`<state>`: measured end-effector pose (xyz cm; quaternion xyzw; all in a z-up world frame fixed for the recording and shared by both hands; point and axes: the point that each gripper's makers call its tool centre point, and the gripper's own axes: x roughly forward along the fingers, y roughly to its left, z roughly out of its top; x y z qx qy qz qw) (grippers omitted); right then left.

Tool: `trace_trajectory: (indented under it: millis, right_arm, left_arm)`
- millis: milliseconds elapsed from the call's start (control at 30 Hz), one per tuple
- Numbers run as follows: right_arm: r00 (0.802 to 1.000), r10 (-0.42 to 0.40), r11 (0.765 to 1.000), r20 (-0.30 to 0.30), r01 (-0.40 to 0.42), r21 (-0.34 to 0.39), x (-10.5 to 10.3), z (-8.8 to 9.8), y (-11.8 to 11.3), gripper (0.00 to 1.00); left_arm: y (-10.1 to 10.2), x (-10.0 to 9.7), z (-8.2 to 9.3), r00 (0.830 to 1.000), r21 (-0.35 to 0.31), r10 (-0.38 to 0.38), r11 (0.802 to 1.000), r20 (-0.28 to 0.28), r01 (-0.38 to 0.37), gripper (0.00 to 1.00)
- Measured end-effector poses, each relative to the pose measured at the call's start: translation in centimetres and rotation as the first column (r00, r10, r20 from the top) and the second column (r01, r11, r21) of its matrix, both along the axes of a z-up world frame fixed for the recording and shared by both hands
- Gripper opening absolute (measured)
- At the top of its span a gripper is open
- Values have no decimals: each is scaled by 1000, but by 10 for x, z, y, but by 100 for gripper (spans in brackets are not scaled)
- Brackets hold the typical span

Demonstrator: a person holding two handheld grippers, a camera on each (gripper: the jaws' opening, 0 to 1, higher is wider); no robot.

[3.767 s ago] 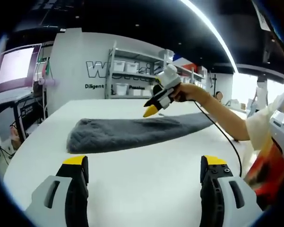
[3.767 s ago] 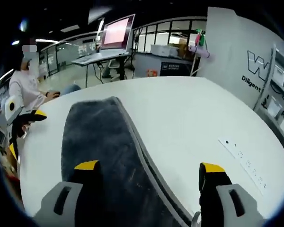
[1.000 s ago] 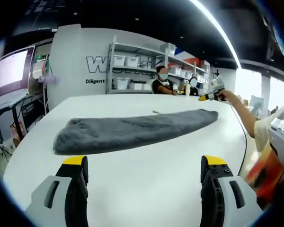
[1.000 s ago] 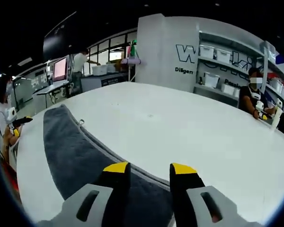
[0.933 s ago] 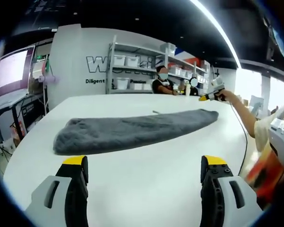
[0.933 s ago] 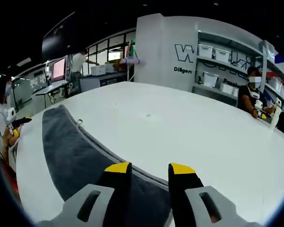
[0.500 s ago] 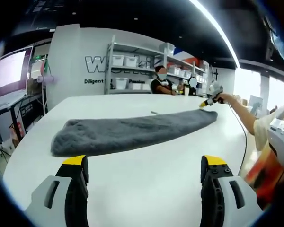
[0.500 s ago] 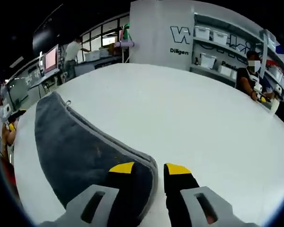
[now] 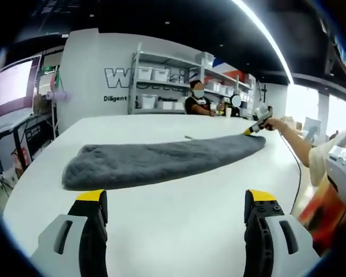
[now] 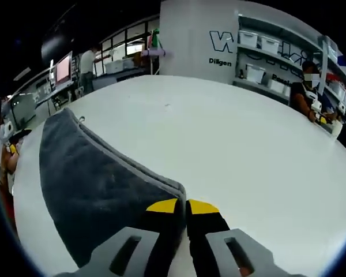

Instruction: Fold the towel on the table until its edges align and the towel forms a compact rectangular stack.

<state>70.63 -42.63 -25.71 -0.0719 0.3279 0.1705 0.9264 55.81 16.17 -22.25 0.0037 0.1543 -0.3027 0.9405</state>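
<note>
While the grey towel (image 9: pixel 161 161) lies folded lengthwise into a long band across the white worktop (image 9: pixel 173 219), the left tool (image 9: pixel 176 205) waits short of it with its yellow-tipped jaws wide apart and nothing between them. Beyond, at the towel's far right end, the right tool (image 9: pixel 255 128) meets the cloth, held out on a person's arm. In the right gripper view, that right tool (image 10: pixel 181 206) has its jaws drawn together at the corner of the towel (image 10: pixel 92 184), where the pale hemmed edge turns; they appear pinched on the corner. The cloth looks thick, soft and limp: it should drape and sag when raised, and its pile may drag on the surface. Judged from how it lies, the rounded left end nearest the left tool is the other place to take hold, pinching through both layers at the hem so they travel together. Shelving (image 9: pixel 167 86) and seated people stand behind the worktop.
</note>
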Motion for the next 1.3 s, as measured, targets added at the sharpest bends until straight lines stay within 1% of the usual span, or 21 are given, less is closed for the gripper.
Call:
trace_trajectory:
  millis: [267, 300, 367, 533, 567, 700, 767, 900, 1067, 1133, 1200, 1300]
  right_arm:
    - [996, -16, 1000, 91, 14, 17, 12, 26, -3, 1]
    - [996, -16, 1000, 92, 15, 15, 13, 26, -3, 1]
    - [997, -18, 1000, 80, 18, 4, 16, 20, -4, 1]
    - [999, -33, 999, -2, 33, 9, 17, -9, -8, 2]
    - [999, -34, 999, -8, 34, 9, 17, -12, -8, 2]
    - [999, -48, 999, -6, 48, 16, 15, -15, -6, 4]
    - [998, -55, 998, -4, 55, -5, 15, -15, -9, 9]
    - [993, -116, 990, 6, 116, -83, 14, -11, -24, 28]
    - [986, -168, 977, 20, 170, -130, 6, -2, -38, 46]
    - [981, -192, 970, 28, 194, -146, 1, 2, -43, 55]
    - [977, -211, 966, 37, 214, -147, -6, 7, -46, 62]
    - [971, -234, 964, 39, 237, -119, -17, 12, -47, 68]
  left_arm:
    - [1, 0, 1, 1000, -12, 1, 1000, 2, -1, 97]
    - [1, 0, 1, 1000, -14, 2, 1000, 2, -2, 97]
    - [1, 0, 1, 1000, -16, 4, 1000, 2, -3, 97]
    - [-1, -1, 1, 1000, -20, 2, 1000, 5, -2, 97]
    - [-1, -2, 1, 1000, -19, 1, 1000, 3, -1, 97]
    - [2, -4, 2, 1000, -20, 5, 1000, 4, -5, 97]
    - [3, -3, 2, 1000, -23, 9, 1000, 4, -8, 97]
    - [2, -4, 2, 1000, -33, 4, 999, 6, -4, 97]
    - [0, -6, 0, 1000, -36, -9, 999, 6, 9, 97]
    - [0, -7, 0, 1000, -38, -11, 999, 7, 11, 97]
    - [1, -7, 1, 1000, -43, -14, 999, 10, 14, 97]
    - [3, -8, 0, 1000, -41, -16, 999, 8, 17, 97]
